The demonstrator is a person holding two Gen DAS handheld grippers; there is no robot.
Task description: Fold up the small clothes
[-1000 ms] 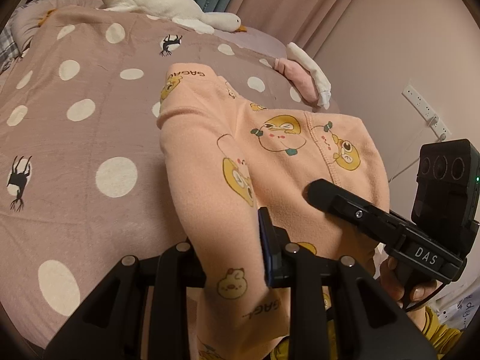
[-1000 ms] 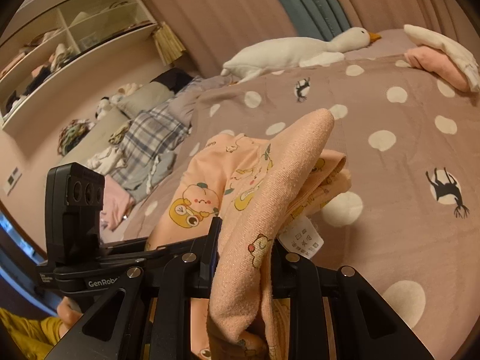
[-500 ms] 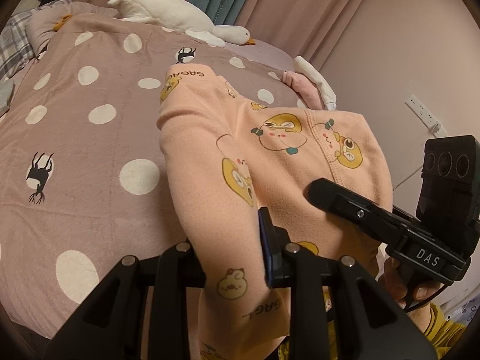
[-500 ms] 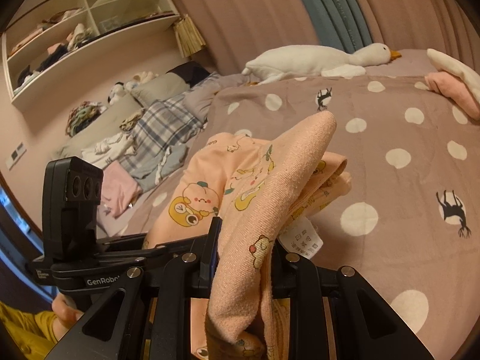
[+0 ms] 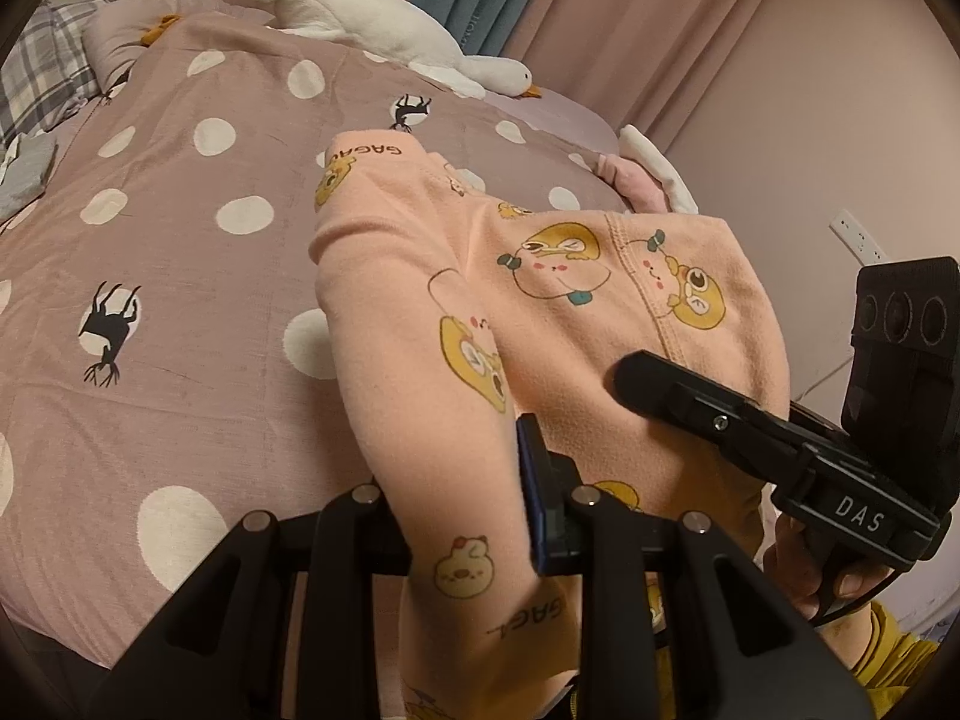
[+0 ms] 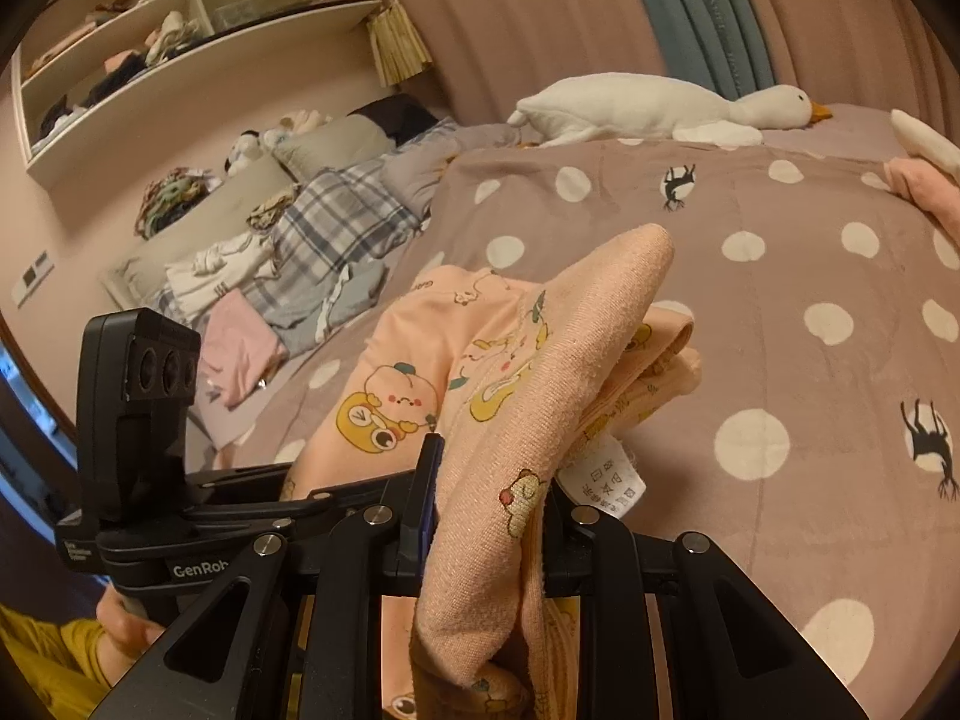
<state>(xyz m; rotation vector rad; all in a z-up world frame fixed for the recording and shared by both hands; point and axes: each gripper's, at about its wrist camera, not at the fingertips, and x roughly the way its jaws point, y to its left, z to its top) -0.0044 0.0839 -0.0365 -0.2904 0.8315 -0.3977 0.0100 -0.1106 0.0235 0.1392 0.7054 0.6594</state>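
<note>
Bed point(image 5: 180, 252), polka-dot cover: serves as the folding surface. Plush goose point(image 5: 384, 30), far edge. Peach cartoon-print garment point(image 5: 570, 312): held up above the near side of the bed, draped over both tongs, likely to be laid flat. Left tongs point(image 5: 474, 498): narrowly parted, clamped on its fabric. Right tongs point(image 6: 486, 504): likewise clamped on a bunched edge. Care label point(image 6: 606, 474) dangles beside.

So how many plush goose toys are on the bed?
1: a long white plush goose lying along the polka-dot bed cover's far edge by the curtains; others may be hidden.
</note>
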